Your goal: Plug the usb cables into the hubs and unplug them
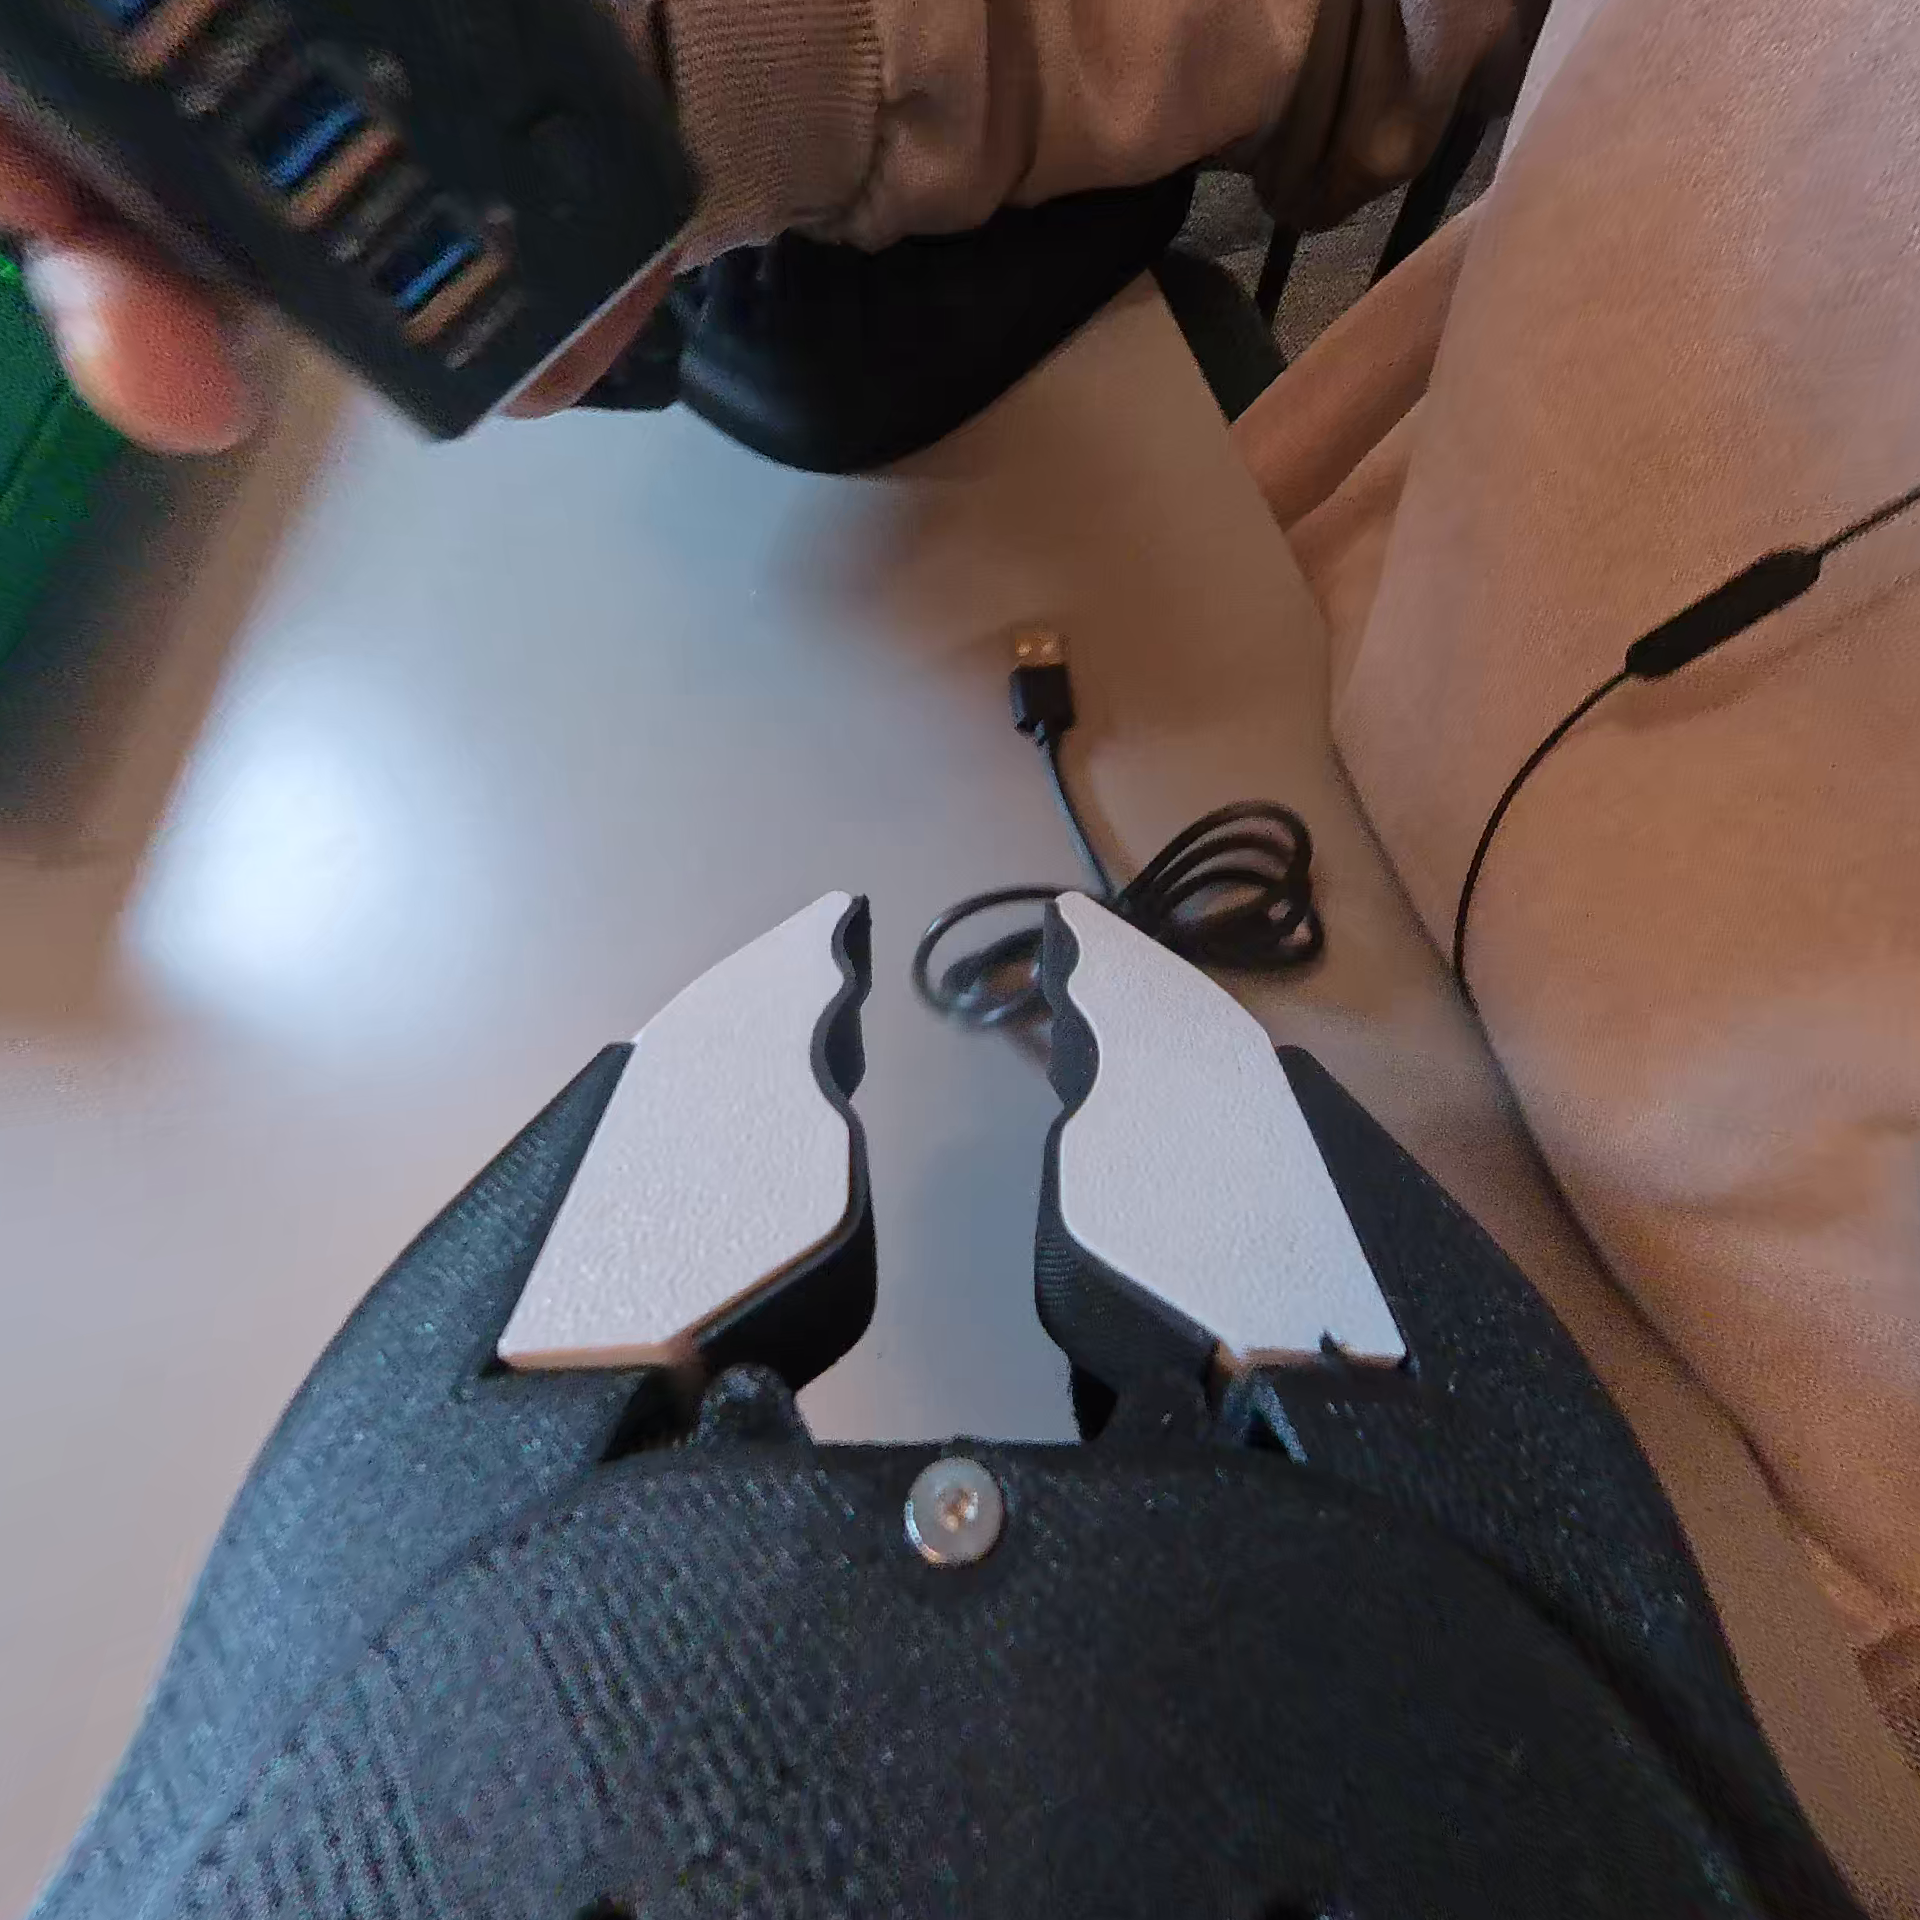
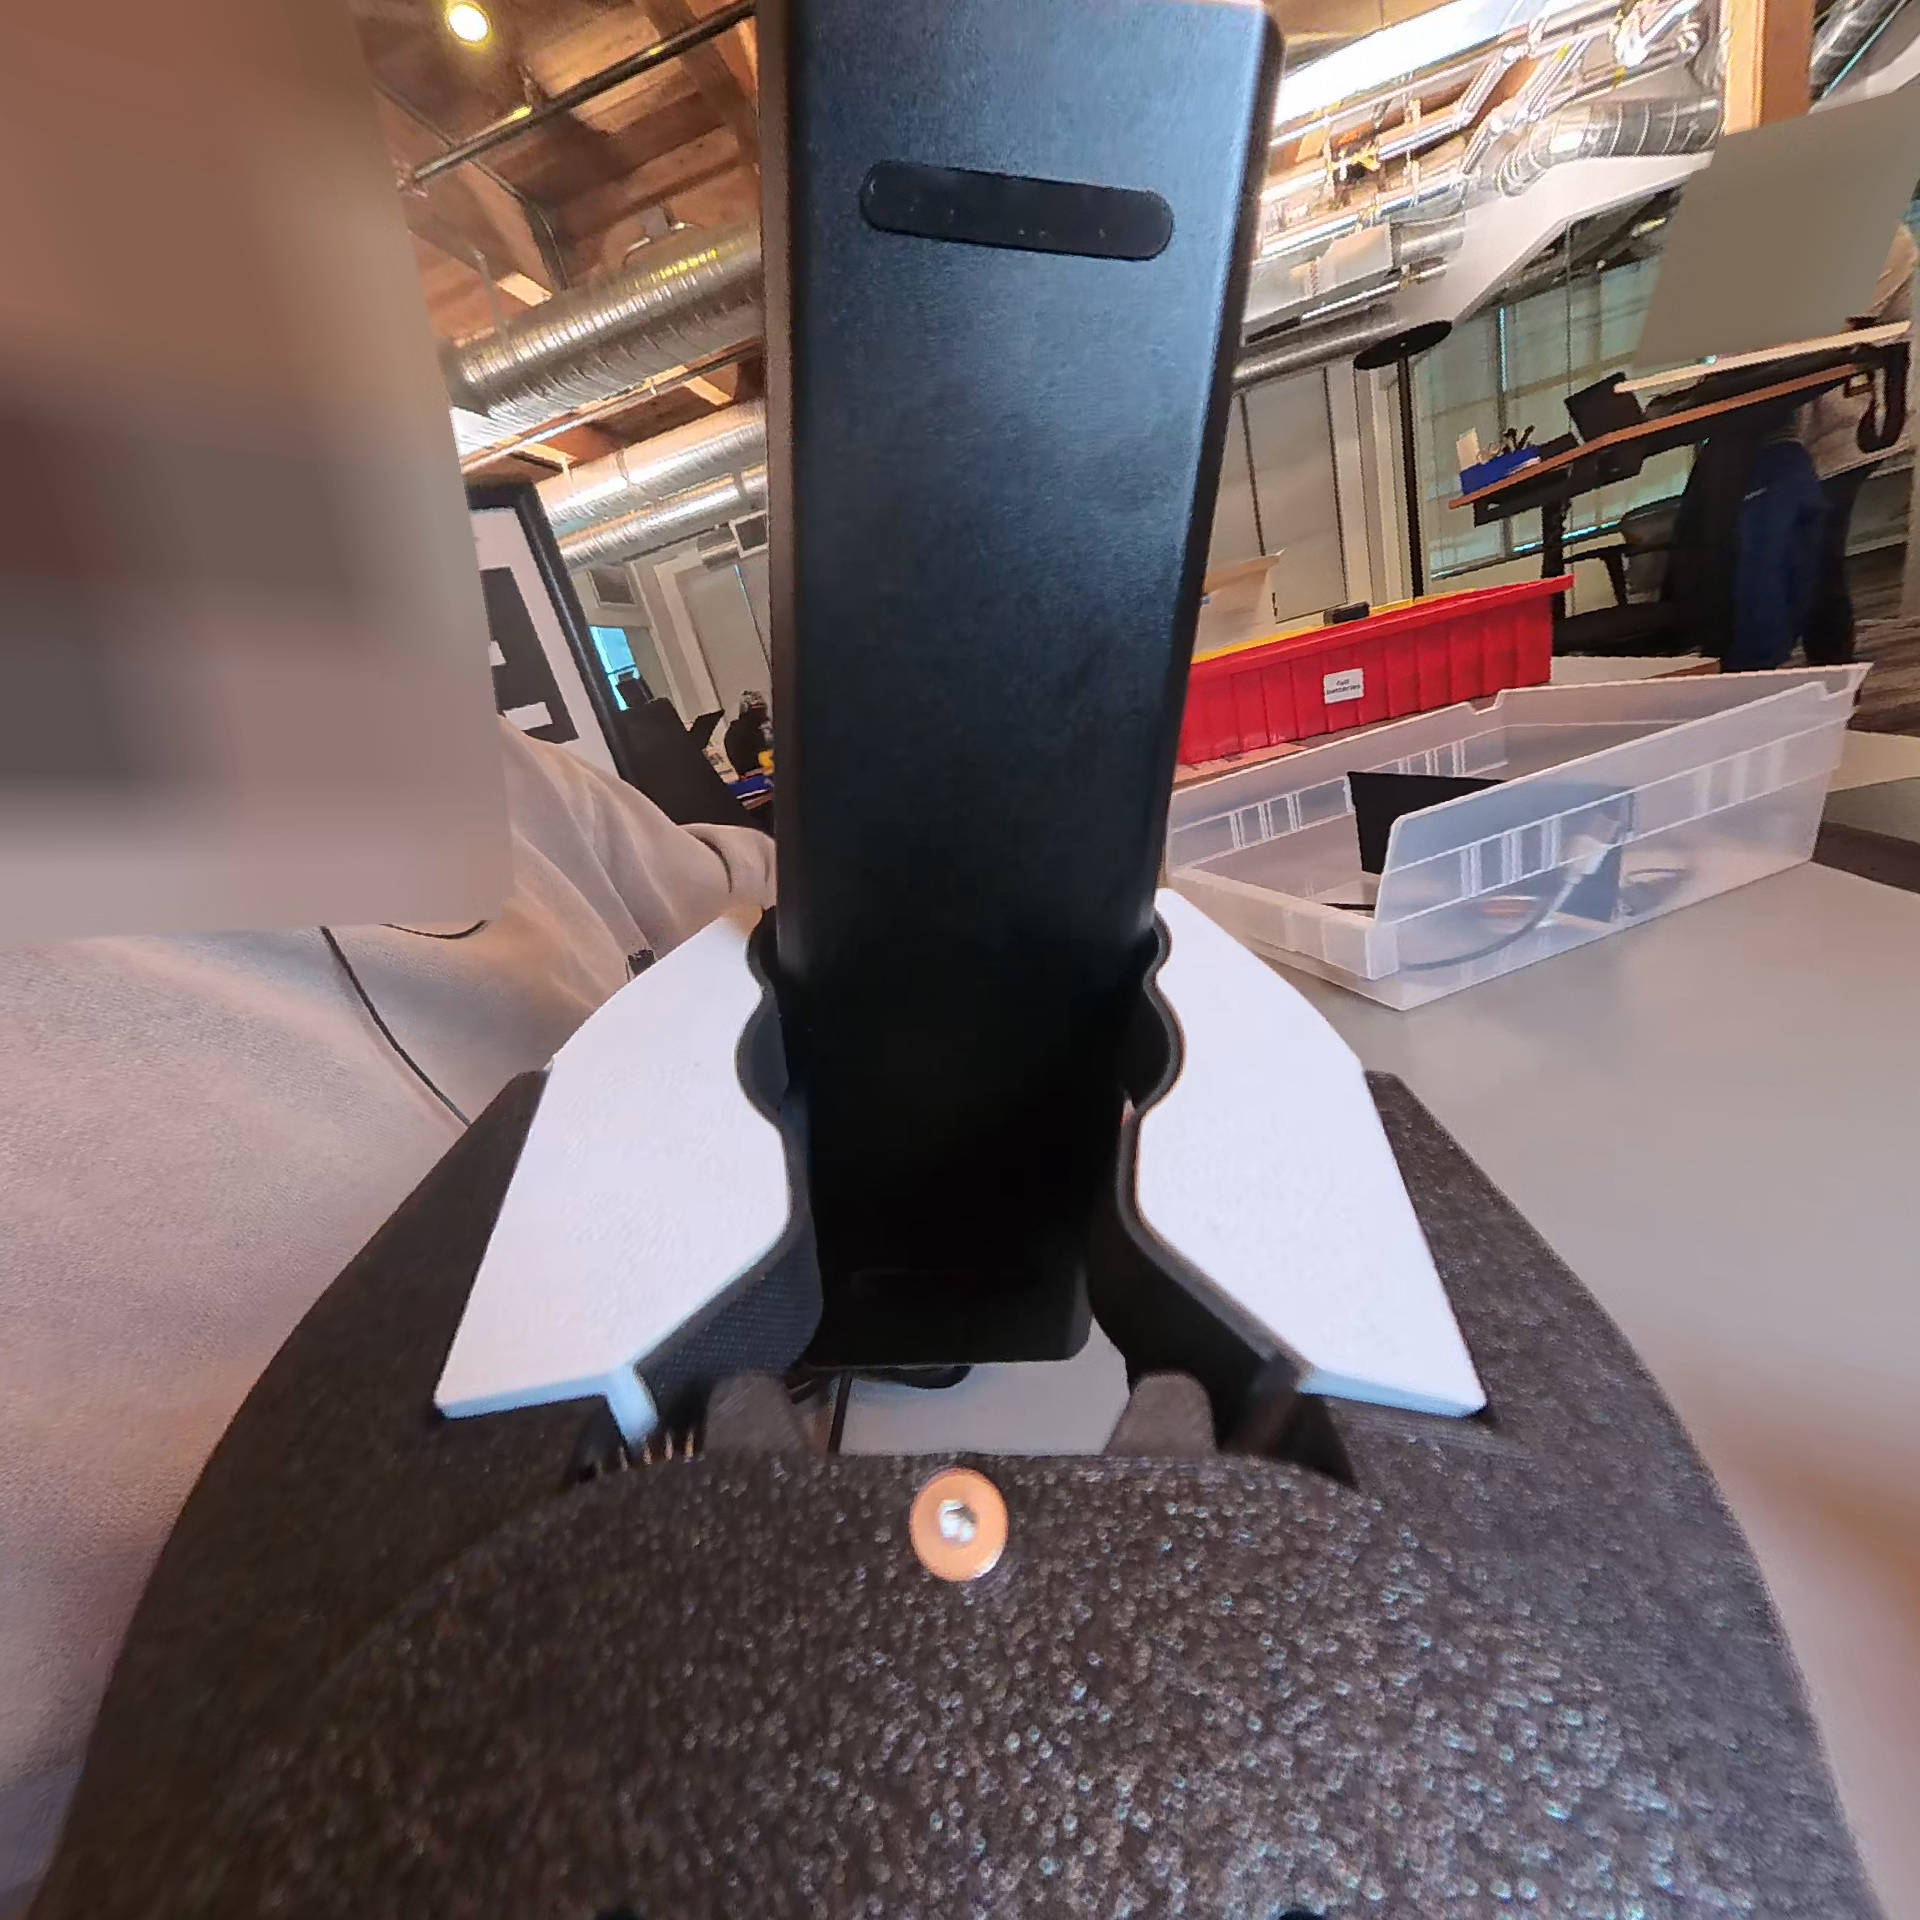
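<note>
My right gripper [image 2: 961,935] is shut on a long black USB hub [image 2: 997,520] and holds it upright above the table; the flat back with an oval pad faces the camera. The same hub [image 1: 343,197] shows blurred at the upper left of the left wrist view, with blue ports facing down. My left gripper [image 1: 956,914] is open and empty, low over the grey table [image 1: 520,727]. A black USB cable [image 1: 1226,883] lies coiled just beyond its fingertips, and its gold-tipped plug [image 1: 1041,670] lies free farther ahead near the table edge.
A person in beige clothing [image 1: 1662,727] sits close along the table's right edge, with a thin black wire [image 1: 1714,613] across the cloth. A clear plastic bin [image 2: 1558,831] and a red bin [image 2: 1371,675] stand on the table to the right in the right wrist view. Some 15 cm of space lies between my two pairs of fingers.
</note>
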### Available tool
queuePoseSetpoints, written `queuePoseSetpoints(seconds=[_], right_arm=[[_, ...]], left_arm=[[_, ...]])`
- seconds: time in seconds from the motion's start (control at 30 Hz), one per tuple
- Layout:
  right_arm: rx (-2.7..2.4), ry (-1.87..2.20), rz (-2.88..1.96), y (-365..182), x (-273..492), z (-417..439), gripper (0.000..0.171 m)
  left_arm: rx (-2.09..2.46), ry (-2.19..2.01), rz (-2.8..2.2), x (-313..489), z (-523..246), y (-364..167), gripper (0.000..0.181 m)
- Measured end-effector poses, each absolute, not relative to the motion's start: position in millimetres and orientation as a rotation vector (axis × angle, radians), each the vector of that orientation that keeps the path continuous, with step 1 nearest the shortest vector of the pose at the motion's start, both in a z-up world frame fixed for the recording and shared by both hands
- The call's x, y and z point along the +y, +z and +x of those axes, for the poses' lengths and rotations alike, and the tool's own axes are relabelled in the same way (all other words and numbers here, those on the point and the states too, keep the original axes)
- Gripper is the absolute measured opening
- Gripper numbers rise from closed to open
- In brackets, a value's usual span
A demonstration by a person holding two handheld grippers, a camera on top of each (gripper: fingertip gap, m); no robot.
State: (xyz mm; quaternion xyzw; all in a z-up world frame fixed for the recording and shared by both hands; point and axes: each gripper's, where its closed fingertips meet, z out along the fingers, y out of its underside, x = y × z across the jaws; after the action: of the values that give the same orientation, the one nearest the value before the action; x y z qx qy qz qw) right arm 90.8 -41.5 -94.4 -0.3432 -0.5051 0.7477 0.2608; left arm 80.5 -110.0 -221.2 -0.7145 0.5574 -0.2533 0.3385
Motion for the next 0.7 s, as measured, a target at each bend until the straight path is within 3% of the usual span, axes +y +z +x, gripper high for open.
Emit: queuePoseSetpoints(seconds=[0.43, 0.7], right_arm=[[-1.241, 1.888, -0.929, -76, -3, 110, 0.063], [-1.196, 1.854, -0.917, -69, 8, 119, 0.063]], left_arm=[[1.653, -0.464, -2.031, -113, 147, -260, 0.039], [1.758, -0.529, -2.084, -112, 161, -263, 0.032]])
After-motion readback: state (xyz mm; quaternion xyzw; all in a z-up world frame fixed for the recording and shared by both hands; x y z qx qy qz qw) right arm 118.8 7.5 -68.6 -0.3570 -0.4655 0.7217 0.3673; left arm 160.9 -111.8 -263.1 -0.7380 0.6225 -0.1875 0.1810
